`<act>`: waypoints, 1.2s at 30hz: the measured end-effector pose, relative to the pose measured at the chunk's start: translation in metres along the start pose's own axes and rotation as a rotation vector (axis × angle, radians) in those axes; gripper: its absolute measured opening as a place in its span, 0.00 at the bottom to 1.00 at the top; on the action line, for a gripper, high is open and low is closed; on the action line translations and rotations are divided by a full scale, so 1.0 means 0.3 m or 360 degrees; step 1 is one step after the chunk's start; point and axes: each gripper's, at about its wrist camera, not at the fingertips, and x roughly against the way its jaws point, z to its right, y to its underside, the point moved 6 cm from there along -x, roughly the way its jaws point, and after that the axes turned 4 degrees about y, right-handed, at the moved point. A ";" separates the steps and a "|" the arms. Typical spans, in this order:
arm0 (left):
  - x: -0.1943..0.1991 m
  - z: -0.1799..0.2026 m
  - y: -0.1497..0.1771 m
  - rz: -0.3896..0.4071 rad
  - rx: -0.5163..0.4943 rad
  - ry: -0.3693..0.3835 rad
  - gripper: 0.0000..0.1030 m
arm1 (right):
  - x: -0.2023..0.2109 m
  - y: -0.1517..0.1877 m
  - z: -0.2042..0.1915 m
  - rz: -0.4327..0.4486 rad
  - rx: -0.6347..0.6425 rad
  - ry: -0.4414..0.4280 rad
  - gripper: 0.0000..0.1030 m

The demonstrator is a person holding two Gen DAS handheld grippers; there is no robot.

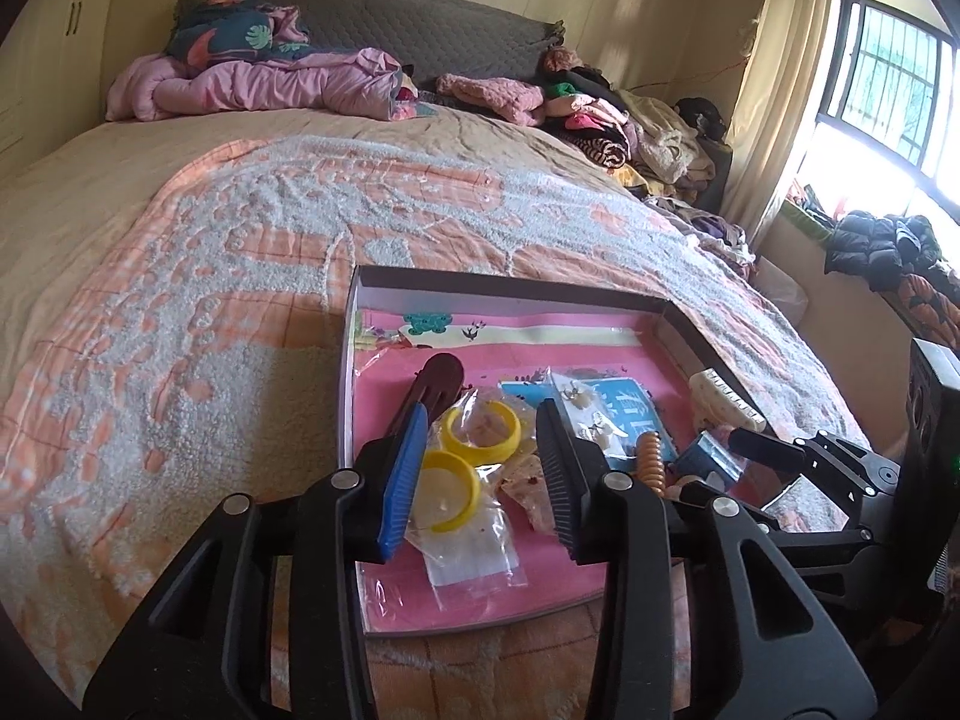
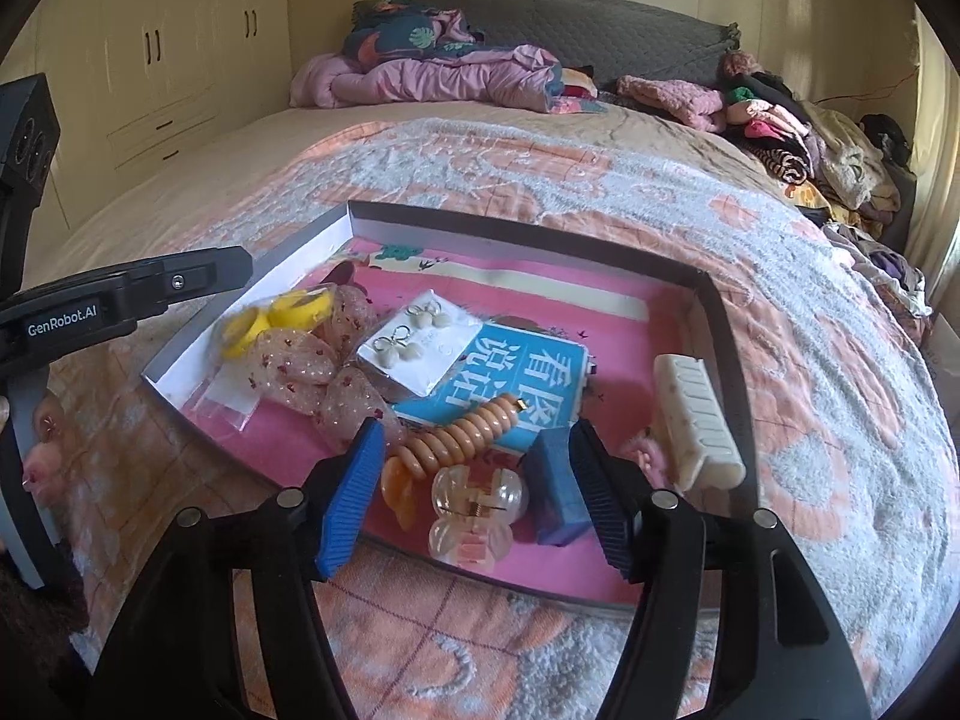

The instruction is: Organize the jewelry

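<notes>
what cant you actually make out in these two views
- Dark hair clip, left wrist view: its near end is hidden behind the left gripper's blue finger.
- Blue booklet, right wrist view: partly covered by the earring card and the peach coil tie.
- Earring card print: too small to read.
- Tray, right wrist view: its near rim is hidden behind the right gripper.

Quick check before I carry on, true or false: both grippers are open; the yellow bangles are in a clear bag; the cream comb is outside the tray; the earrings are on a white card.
1. Both the left gripper and right gripper are open: true.
2. Yellow bangles lie in a clear bag: true.
3. Cream comb lies outside the tray: false, it is inside, by the right wall.
4. Earrings sit on a white card: true.
</notes>
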 end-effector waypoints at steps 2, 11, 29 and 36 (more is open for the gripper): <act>0.018 0.006 -0.005 0.0013 -0.0006 -0.0001 0.34 | 0.024 -0.002 0.009 0.0020 -0.0014 0.0013 0.64; 0.124 0.040 -0.032 0.0087 -0.0017 0.0010 0.44 | 0.184 -0.005 0.042 0.0156 -0.0076 0.0068 0.76; 0.328 0.113 -0.021 0.0241 -0.0093 -0.0007 0.89 | 0.435 0.024 0.089 0.0359 -0.0213 0.0172 0.92; 0.392 0.144 0.010 0.0280 -0.0131 -0.0020 0.89 | 0.498 0.050 0.092 0.0433 -0.0242 0.0217 0.94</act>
